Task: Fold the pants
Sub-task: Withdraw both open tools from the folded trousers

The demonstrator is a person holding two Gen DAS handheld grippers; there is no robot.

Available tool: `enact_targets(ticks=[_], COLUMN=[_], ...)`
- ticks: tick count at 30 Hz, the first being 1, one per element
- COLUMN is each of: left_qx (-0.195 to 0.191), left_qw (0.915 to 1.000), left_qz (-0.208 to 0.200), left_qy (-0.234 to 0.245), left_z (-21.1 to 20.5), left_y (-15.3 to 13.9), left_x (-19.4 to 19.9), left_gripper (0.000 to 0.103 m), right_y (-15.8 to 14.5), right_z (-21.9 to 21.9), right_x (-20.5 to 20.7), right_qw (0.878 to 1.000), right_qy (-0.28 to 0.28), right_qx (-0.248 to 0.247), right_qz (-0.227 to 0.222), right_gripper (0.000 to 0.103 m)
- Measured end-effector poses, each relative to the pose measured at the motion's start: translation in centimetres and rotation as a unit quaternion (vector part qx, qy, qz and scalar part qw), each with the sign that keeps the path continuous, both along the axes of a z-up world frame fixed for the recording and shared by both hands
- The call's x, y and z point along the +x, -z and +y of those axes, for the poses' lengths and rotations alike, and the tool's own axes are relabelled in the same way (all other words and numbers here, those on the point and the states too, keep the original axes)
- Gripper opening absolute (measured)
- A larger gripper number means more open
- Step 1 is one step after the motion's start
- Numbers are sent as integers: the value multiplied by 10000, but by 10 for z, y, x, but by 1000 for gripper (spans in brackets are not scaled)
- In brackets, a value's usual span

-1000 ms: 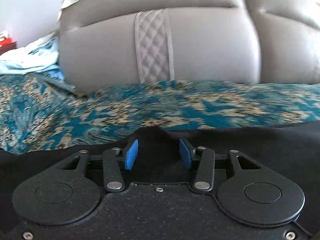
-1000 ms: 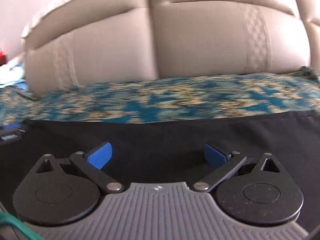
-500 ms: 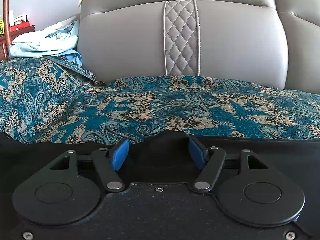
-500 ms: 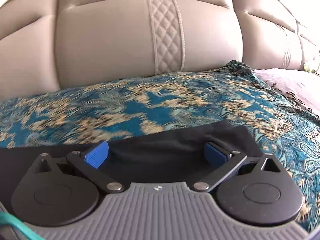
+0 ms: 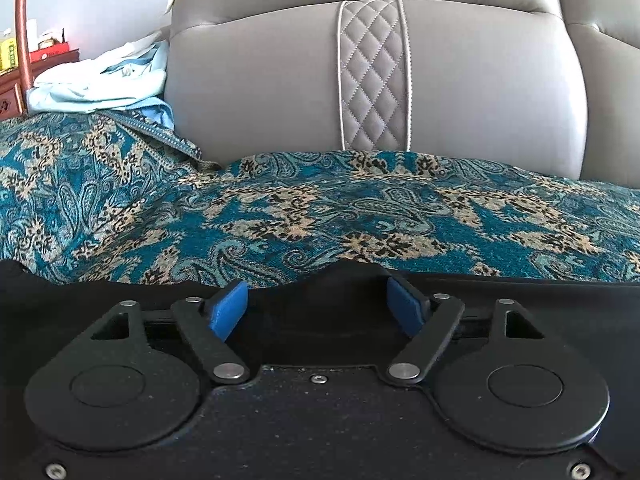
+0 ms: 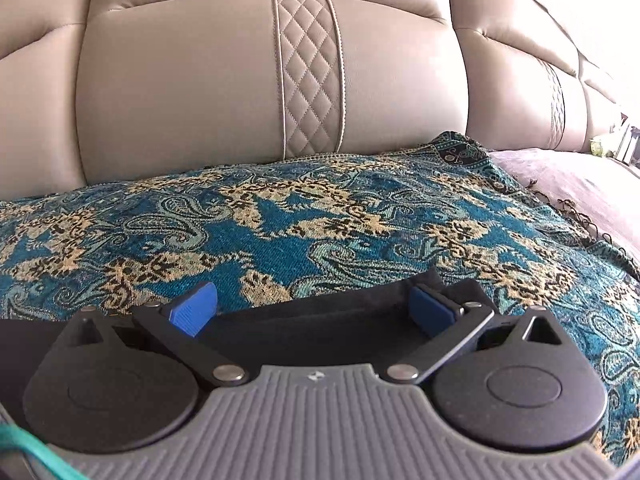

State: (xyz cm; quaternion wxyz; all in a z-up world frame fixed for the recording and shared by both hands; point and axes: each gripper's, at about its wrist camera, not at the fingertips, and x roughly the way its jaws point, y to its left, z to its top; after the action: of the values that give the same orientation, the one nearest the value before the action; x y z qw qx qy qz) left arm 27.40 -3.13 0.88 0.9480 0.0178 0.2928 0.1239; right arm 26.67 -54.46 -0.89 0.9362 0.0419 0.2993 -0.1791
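Note:
Black pants (image 5: 520,300) lie flat on a teal paisley throw (image 5: 320,216) over a sofa seat. My left gripper (image 5: 316,308) is open, its blue pads (image 5: 228,308) wide apart, low over the pants' far edge, where a small hump of fabric rises between them. In the right wrist view the pants (image 6: 320,320) reach to their right end by the right pad. My right gripper (image 6: 312,308) is open, its pads (image 6: 192,308) spread wide over that edge. Neither holds fabric.
The grey leather sofa back (image 5: 372,80) with a quilted stripe rises close behind. Light blue clothes (image 5: 100,88) lie piled at the left, with a wooden cabinet (image 5: 12,88) beyond. The throw's fringed edge (image 6: 580,220) and a mauve cushion (image 6: 580,176) are at the right.
Both grippers have swung sideways along the sofa and settled near the pants' far edge. The left jaws have opened wider. The right gripper now sits at the pants' right end.

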Motion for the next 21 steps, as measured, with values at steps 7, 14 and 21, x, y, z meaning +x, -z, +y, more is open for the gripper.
enact_targets(ticks=[7, 14, 21], left_qx=[-68, -96, -212], left_qw=[10000, 9999, 9997], left_qz=[12, 21, 20], left_qy=[-65, -97, -115], left_z=[2, 3, 6], left_y=[0, 0, 0], left_x=[1, 1, 1], left_gripper=[81, 83, 85], right_y=[-30, -47, -21], right_z=[-17, -48, -61], right_x=[-48, -141, -228], right_qw=[9934, 9608, 9144], right_qy=[640, 1340, 1900], right_qx=[620, 2187, 3276], right_qz=[-720, -1053, -1428], right_gripper=[103, 103, 103])
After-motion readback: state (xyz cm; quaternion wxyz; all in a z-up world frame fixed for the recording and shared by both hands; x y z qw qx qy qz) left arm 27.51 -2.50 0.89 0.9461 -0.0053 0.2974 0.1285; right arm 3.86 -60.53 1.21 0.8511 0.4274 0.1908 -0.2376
